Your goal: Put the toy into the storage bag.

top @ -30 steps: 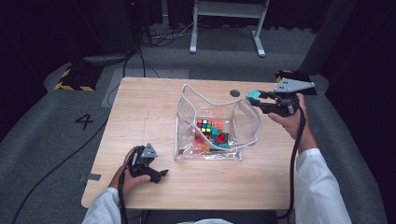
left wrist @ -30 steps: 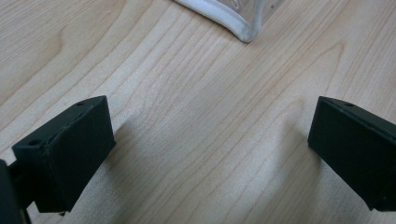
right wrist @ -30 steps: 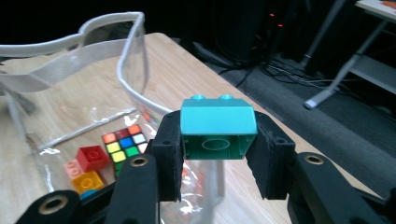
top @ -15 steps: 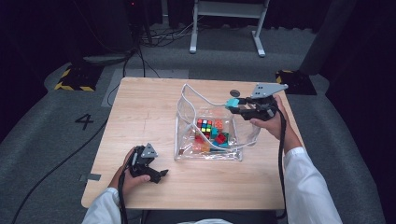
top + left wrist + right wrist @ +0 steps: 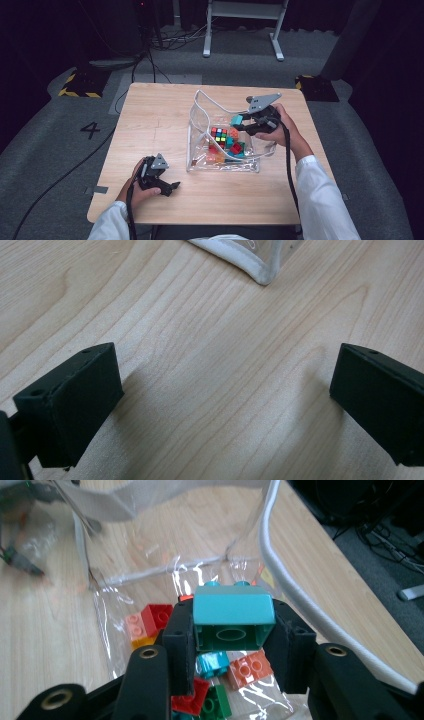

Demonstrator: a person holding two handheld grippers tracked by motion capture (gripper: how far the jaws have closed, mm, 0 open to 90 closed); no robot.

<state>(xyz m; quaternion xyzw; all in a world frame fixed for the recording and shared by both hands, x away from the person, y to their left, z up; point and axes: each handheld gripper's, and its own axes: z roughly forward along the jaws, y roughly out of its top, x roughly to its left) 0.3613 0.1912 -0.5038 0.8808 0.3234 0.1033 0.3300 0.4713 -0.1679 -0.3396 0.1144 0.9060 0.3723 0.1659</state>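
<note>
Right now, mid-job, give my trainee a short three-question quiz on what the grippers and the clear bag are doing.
1. True or false: the right gripper is clamped on a teal brick.
2. What does the left gripper have between its jaws? A) a red brick B) nothing, just bare table C) the puzzle cube
3. In the high view, name the multicoloured thing lying in the clear bag among the bricks.

Key:
1. True; its pads press both sides of the brick, above the bag's opening.
2. B; its jaws stand wide apart over the wood.
3. The puzzle cube.
</note>
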